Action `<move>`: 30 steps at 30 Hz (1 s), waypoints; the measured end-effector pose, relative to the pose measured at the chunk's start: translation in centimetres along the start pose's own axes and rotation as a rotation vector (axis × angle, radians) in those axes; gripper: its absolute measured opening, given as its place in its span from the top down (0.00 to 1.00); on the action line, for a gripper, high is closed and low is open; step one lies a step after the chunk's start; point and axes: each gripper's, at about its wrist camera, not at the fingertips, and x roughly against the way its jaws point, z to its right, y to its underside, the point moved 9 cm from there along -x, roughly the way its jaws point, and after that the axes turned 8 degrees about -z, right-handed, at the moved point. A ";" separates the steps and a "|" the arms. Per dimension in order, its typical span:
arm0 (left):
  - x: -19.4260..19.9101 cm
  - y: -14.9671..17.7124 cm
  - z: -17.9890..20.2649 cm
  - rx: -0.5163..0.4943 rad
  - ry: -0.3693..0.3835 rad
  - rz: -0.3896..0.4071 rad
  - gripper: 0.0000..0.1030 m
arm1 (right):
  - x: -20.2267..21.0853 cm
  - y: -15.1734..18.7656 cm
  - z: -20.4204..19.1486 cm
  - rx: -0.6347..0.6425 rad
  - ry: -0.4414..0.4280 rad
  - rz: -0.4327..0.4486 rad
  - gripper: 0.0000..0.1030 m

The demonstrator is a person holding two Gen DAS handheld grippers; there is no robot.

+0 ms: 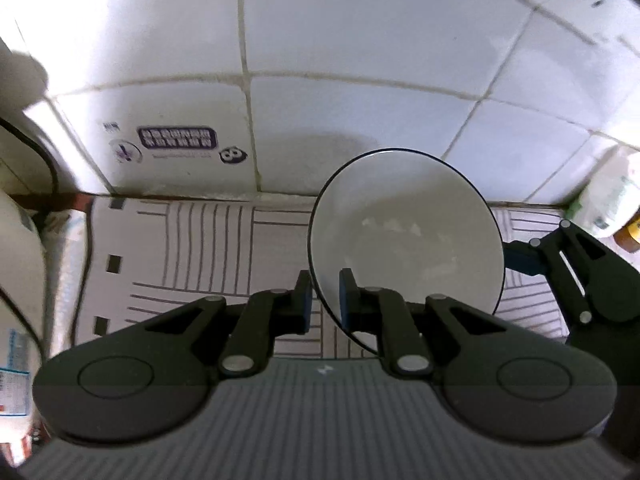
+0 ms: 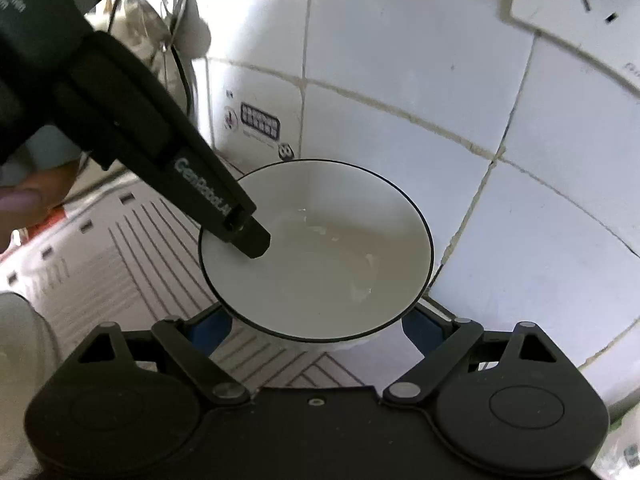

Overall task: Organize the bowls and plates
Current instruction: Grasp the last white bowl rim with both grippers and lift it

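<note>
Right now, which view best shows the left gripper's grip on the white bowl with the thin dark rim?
Left wrist view: the left gripper pinches the white bowl's rim between both pads. The right wrist view shows only one finger inside the bowl.

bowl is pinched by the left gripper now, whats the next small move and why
Probably lift the bowl slightly off the patterned mat. The left gripper is shut on its near rim, one finger inside and one outside, so the hold looks set. The right gripper stands open around the bowl's base without pressing it, so it could stay there as a guard while the left raises it.
</note>
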 end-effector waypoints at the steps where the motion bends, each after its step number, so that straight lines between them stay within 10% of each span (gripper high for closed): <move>1: 0.8 0.1 0.2 -0.016 -0.005 0.006 0.88 | 0.7 -0.1 -0.2 -0.006 0.004 0.012 0.09; 16: 11.0 4.4 1.0 -0.212 -0.017 0.078 0.88 | 11.5 -1.2 -5.0 -0.073 0.091 0.145 0.09; 30: 15.0 12.0 -1.3 -0.254 0.016 -0.081 0.87 | 16.8 1.2 -11.9 -0.091 0.014 0.128 0.08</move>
